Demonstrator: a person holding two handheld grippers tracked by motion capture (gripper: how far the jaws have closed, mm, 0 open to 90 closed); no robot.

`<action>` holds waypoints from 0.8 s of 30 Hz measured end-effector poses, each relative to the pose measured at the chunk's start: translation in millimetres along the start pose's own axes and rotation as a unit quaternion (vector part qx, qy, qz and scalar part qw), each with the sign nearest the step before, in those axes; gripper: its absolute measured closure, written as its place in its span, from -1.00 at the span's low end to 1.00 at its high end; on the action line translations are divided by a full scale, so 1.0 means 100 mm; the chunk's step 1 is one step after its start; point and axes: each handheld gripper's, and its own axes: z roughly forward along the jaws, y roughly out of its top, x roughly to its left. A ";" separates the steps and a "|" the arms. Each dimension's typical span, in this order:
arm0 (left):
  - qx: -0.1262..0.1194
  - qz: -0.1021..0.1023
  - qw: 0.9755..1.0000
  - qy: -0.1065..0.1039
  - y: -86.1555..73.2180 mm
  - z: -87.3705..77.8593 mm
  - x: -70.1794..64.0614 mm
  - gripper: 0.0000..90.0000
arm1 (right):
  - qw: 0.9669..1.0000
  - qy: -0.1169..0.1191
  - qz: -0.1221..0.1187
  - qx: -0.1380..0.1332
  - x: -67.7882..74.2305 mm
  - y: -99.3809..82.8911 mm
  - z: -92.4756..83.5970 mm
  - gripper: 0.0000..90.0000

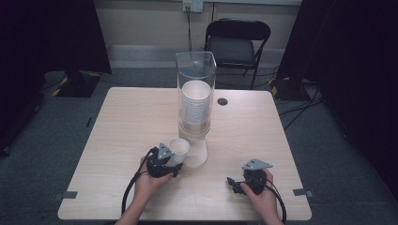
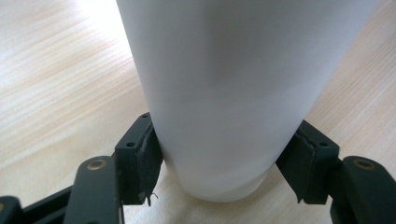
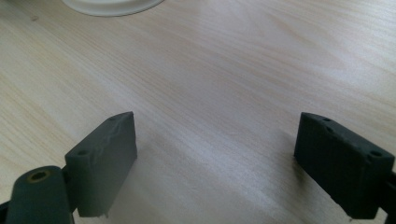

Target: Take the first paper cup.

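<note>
the cup (image 2: 224,93) stands on the bench (image 1: 122,122) just beside the base of the clear dispenser (image 1: 195,75), clamped between the left gripper (image 2: 224,163) jaws, its top cut off in the left gripper view. the right gripper (image 3: 217,158) holds nothing, jaws wide apart over bare wood near the bench's near edge, well apart from the cup. open bench lies to the left and right of the dispenser.

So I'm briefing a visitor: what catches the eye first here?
The tall clear dispenser mid-table, with its stack of white cups. Just before its base, the left gripper has its jaws shut on a single white cup. The right gripper rests open on the table.
</note>
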 end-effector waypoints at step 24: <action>-0.010 -0.065 0.997 0.033 -0.29 -0.06 0.35 -0.25 | 1.000 0.000 0.000 0.000 0.00 0.00 0.00 -0.71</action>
